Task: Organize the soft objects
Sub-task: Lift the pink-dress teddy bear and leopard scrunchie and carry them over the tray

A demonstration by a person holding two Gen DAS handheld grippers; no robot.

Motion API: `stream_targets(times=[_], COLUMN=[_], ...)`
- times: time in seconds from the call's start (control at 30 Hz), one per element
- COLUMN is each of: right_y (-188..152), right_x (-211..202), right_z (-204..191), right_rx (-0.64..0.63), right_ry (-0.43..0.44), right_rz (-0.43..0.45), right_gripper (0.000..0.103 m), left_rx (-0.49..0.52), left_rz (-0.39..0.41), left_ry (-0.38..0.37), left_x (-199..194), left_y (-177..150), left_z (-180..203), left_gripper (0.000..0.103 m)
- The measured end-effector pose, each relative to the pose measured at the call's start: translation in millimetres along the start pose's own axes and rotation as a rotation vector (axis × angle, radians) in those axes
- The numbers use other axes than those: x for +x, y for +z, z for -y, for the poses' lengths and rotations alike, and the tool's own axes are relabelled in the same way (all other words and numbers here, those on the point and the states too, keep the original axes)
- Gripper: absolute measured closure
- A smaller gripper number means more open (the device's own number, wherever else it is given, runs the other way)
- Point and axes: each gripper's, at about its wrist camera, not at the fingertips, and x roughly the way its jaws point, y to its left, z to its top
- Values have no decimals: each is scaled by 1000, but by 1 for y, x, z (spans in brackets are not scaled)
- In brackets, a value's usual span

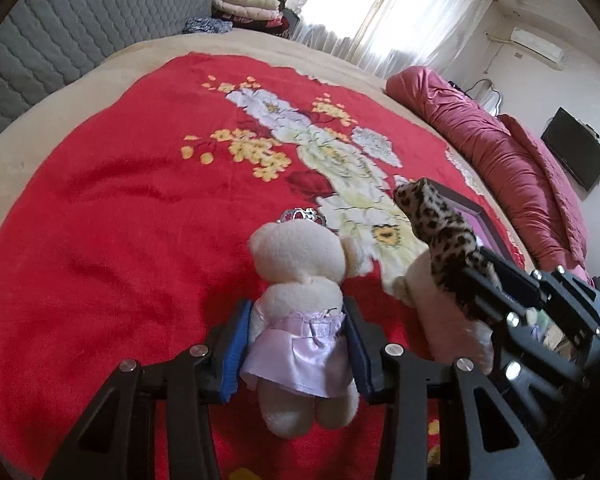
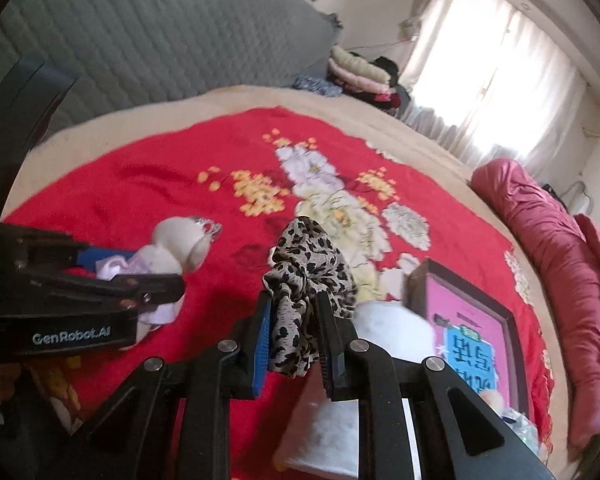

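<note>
While it lies low in the centre of the left wrist view, one cream plush teddy bear (image 1: 300,280) in a shiny lilac satin skirt is pinched at the waist by the blue-padded jaws of the left gripper (image 1: 298,344). A small silver tiara (image 1: 300,215) is seen at the bear's head. At the lower centre of the right wrist view, one crumpled leopard-print fabric piece (image 2: 306,276) is clamped between the jaws of the right gripper (image 2: 296,344). Just right of it, a fluffy white soft object (image 2: 392,324) is seen, blurred, beside one dark-framed box (image 2: 470,320) with a pink printed face. Everything is set over a fleecy red floral blanket (image 1: 120,208). A rolled maroon quilt (image 1: 508,172) is seen at the right edge, and a stack of folded bedding (image 1: 248,4) at the upper centre.
</note>
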Motion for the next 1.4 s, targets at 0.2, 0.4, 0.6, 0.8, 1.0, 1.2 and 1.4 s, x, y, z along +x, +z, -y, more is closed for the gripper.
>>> stream_targets(times=[0.2,0.4,0.6,0.8,1.0,1.2,1.4], right_y=[-3,-10,-21,-21,-13,-5,12], right_x=[-31,-49,-44,-38,-9,19,56], right_z=[27,49,56,28,2,-11,-23], right_rx=[82,144,168,41,-111,-140,-171], right_ry=[-16,-17,55,135,116,129,159], right_rz=[54,91,72,74,-20,-92,-185], right_gripper=[82,83,87,44,32,32,31], left_rx=[3,71,67,8,-39,-88,-110], left_rz=[25,21,8,7,5,44,47], left_ry=[-35,-29,-4,-2,-10,1,-3], left_x=[-18,-20,-15,-14,-12,-20,-18], left_y=[-3,-7,-11,-7,-5,4,7], left_z=[30,66,65,39,17,-12,-27], left_gripper=[59,59,59,59,59,59,59])
